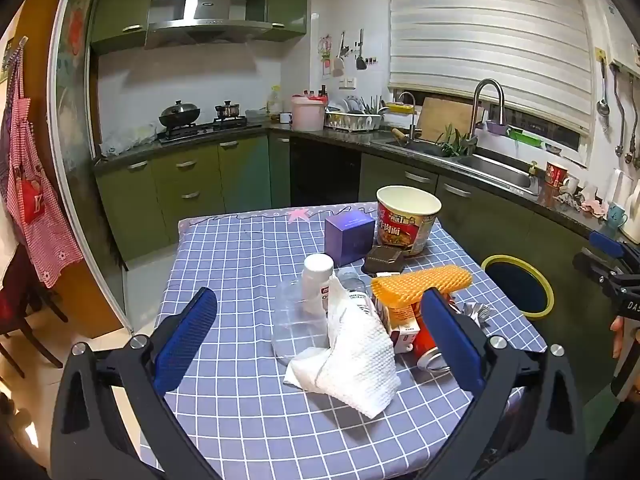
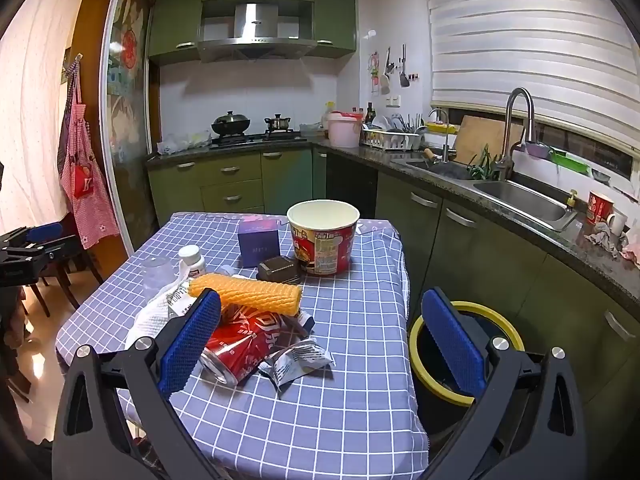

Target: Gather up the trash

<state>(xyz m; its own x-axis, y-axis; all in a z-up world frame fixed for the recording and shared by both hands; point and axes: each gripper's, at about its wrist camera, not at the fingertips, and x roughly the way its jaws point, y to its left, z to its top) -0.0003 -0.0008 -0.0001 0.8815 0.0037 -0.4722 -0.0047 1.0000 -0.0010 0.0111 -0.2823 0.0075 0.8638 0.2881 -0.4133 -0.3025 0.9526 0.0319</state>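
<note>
Trash lies heaped on a blue checked tablecloth (image 1: 240, 420): a white paper towel (image 1: 352, 364), a clear plastic cup (image 1: 296, 320), a white pill bottle (image 1: 317, 280), an orange foam net (image 1: 420, 284), a crushed red can (image 2: 240, 340) and a silver wrapper (image 2: 296, 362). Behind them stand a noodle cup (image 2: 324, 236), a purple box (image 2: 258, 240) and a small dark box (image 2: 280, 270). My left gripper (image 1: 320, 296) hovers open in front of the paper towel. My right gripper (image 2: 322, 298) is open above the table's right side, holding nothing. A yellow-rimmed bin (image 2: 416, 356) stands beside the table.
Green kitchen cabinets and a dark counter with a sink (image 2: 520, 196) run along the right, close behind the bin. A stove with pots (image 1: 180, 114) is at the back. A red checked apron (image 1: 32, 184) hangs at the left, beside chairs.
</note>
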